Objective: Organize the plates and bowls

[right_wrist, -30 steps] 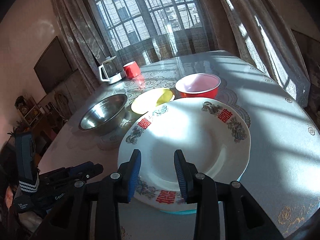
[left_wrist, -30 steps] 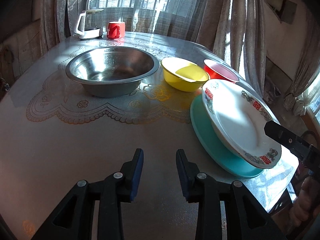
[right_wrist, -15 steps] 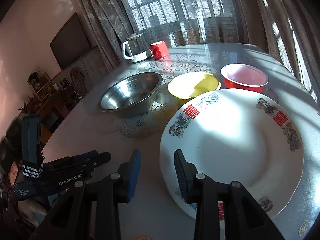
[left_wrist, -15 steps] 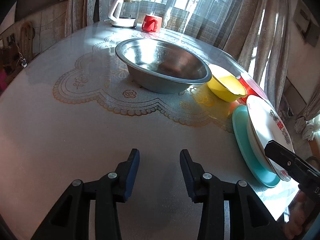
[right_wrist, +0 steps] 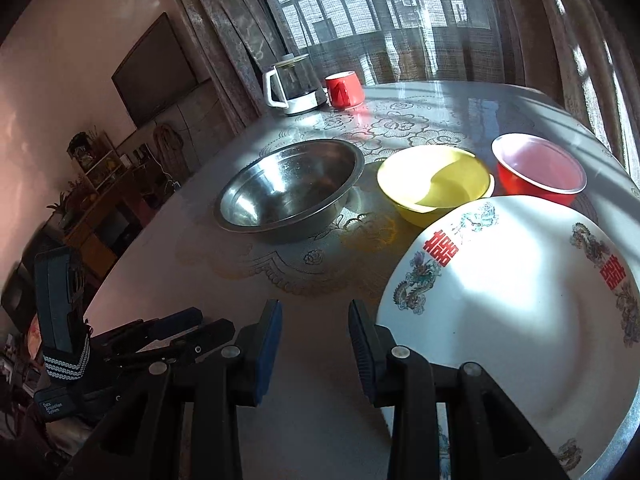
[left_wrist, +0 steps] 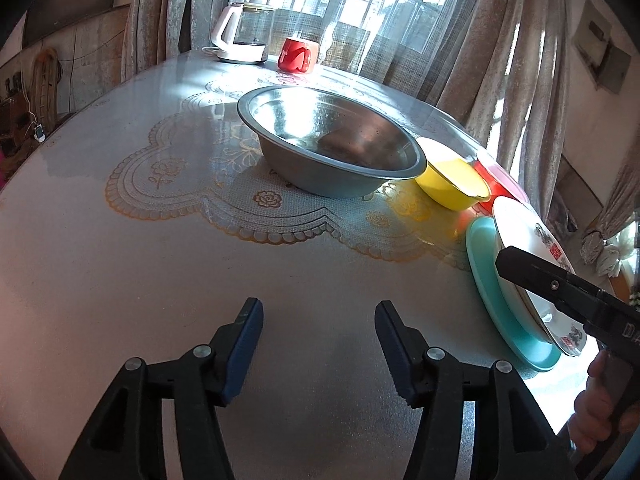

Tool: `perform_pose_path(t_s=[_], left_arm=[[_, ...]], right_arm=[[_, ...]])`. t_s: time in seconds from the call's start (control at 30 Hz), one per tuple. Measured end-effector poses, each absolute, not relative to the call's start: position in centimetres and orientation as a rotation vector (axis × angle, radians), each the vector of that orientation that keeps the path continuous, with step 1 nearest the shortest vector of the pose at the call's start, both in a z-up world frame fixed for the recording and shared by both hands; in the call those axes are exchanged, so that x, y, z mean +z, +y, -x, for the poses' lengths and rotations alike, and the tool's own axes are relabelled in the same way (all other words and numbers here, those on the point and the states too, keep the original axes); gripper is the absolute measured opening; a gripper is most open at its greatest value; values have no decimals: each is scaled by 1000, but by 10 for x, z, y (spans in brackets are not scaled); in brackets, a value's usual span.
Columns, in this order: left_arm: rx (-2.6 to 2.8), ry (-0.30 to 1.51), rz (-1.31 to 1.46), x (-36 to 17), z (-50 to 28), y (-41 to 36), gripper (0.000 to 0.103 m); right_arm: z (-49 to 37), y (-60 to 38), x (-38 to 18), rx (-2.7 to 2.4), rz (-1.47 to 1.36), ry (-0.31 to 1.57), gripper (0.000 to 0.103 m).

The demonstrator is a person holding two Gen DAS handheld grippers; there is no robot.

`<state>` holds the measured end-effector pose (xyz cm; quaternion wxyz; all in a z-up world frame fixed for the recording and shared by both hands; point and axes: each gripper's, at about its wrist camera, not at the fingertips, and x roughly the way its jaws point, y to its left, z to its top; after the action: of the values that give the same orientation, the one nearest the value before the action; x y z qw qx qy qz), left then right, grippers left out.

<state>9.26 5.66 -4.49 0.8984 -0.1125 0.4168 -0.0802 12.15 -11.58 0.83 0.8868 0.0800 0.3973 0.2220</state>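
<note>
My left tool [left_wrist: 319, 346] opening, nothing between jaws, over bare tabletop [left_wrist: 160, 272]. Right tool [right_wrist: 315, 344] narrow, empty, beside white plate [right_wrist: 520, 320], at its 9 o'clock. Plate rests on teal plate [left_wrist: 486, 280]: already stacked. Steel bowl [left_wrist: 332, 140], yellow bowl [left_wrist: 452, 184], red bowl [right_wrist: 538, 168] in row, not yet nested.

Red double-happiness characters 囍 printed on the rim of the white plate [right_wrist: 520, 312], twice in the right wrist view. "Data Acquisition System" in small white print on the left gripper [right_wrist: 160, 344] body. Letters "DA" on the right gripper [left_wrist: 505, 263], rest cut off.
</note>
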Motion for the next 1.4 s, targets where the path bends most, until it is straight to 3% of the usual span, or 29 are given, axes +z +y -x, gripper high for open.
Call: perform_pose_path(t_s=[0.53,0.73,1.13,1.23,1.3,1.37,1.4], left_arm=[[-173,787,406,-18,-119,102,59],[-196,738,454,7,-151,117,69],[-198,792,475,-5,-215,118,66],[-198,816,477,-13,-226,115,48],[-197,829,485,-20,-231,116,26],[-208,849,492,-26,-232,118,16],[-211,848,492,-27,-231,118,16]], right_arm=[[-166,-102,10,472,-266,889,35],[-190,-104,11,430,-348,906,35],[-231,-98,-3,383,-431,973,38],[-235,-92,-6,373,-423,986,38],[-238,-87,-9,362,-394,987,38],[-241,-81,-12,340,-349,988,37],[-241,-80,-12,324,-330,984,33]])
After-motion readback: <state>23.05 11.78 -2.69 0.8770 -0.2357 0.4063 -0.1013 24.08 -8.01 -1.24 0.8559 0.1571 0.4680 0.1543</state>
